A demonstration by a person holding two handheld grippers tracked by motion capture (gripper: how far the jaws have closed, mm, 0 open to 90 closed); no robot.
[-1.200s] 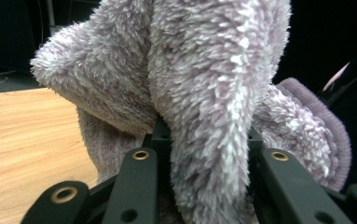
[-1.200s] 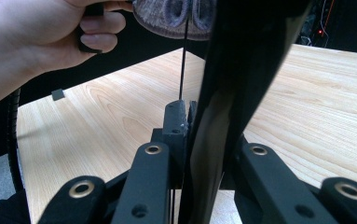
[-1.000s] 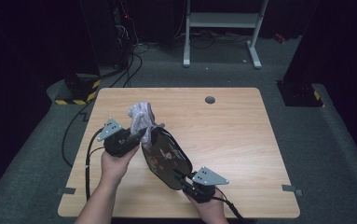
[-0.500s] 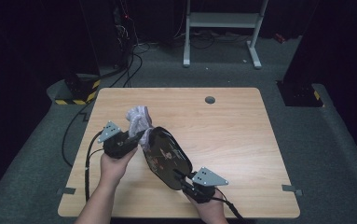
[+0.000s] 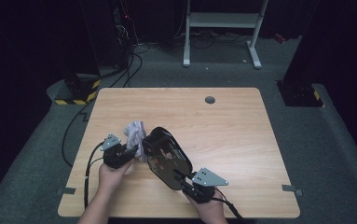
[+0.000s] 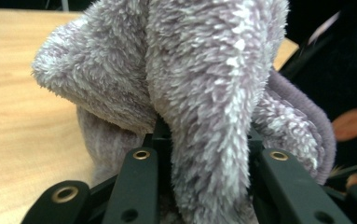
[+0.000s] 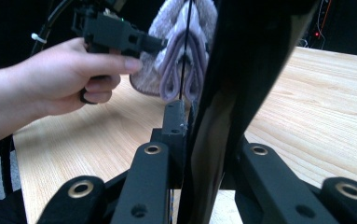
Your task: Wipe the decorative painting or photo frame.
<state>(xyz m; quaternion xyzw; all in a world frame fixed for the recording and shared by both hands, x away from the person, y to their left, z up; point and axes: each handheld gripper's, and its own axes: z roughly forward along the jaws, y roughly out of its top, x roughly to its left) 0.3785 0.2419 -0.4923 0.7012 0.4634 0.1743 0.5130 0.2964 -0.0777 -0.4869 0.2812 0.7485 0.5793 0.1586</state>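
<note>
between closed jaws, fluffy cloth (image 6: 204,93)

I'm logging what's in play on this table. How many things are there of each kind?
Fluffy grey-purple cloth: 1
Black flat pouch with printed pattern: 1
Hand-held gripper: 2, left and right
Total: 4

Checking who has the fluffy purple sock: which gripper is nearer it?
Left. The left gripper is clamped on the sock; the right gripper grips the black bag beside it.
</note>
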